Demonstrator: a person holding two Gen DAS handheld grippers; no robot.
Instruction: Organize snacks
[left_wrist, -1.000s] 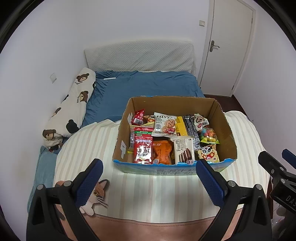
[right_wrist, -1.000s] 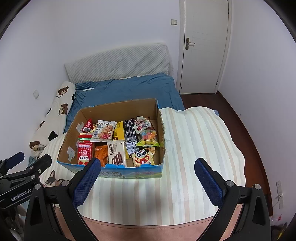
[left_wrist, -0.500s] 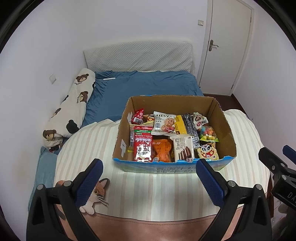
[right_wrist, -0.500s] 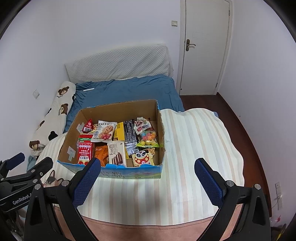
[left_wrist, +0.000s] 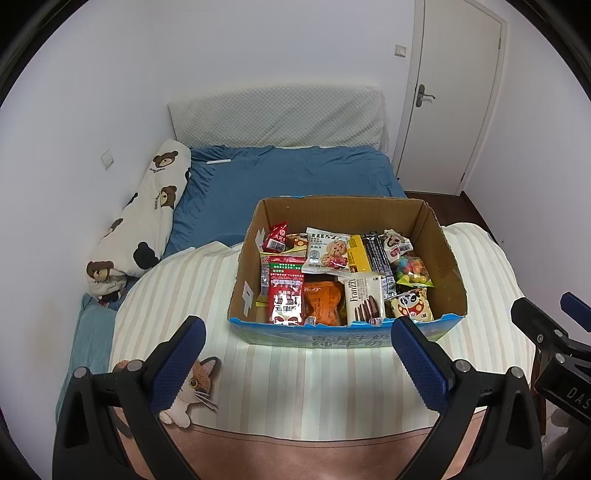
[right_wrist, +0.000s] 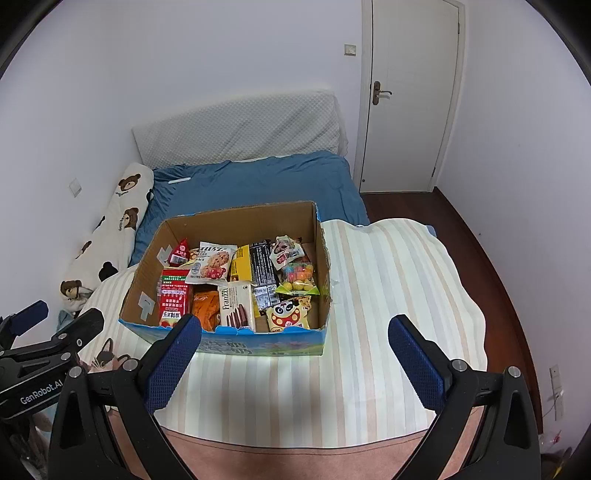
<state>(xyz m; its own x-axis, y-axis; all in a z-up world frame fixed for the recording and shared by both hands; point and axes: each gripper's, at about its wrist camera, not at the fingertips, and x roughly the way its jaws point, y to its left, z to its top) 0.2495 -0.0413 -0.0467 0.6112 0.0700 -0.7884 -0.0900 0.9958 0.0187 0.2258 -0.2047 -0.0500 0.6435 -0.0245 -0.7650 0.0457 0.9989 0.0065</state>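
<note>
An open cardboard box (left_wrist: 443, 236) (right_wrist: 147, 254) with a blue printed front stands on a striped tablecloth (left_wrist: 314, 380) (right_wrist: 388, 295). Inside lie several snack packets: a red pack (left_wrist: 285, 301) (right_wrist: 173, 302), an orange bag (left_wrist: 322, 302), a Franzzi biscuit pack (left_wrist: 364, 297) (right_wrist: 236, 304), a panda packet (left_wrist: 412, 304) (right_wrist: 288, 314) and a cookie packet (left_wrist: 327, 251) (right_wrist: 212, 262). My left gripper (left_wrist: 295, 363) hovers open in front of the box, holding nothing. My right gripper (right_wrist: 295, 363) is open too, near the box's right front corner.
A cat-shaped mat (left_wrist: 192, 387) lies at the table's left front. Behind the table is a bed with a blue sheet (left_wrist: 295, 173), a bear-print pillow (left_wrist: 147, 218) and a white headboard cushion (left_wrist: 277, 118). A white door (right_wrist: 410, 92) is at the back right.
Both grippers have drawn back slightly from the box, which sits a little higher in both views. Nothing was picked up.
</note>
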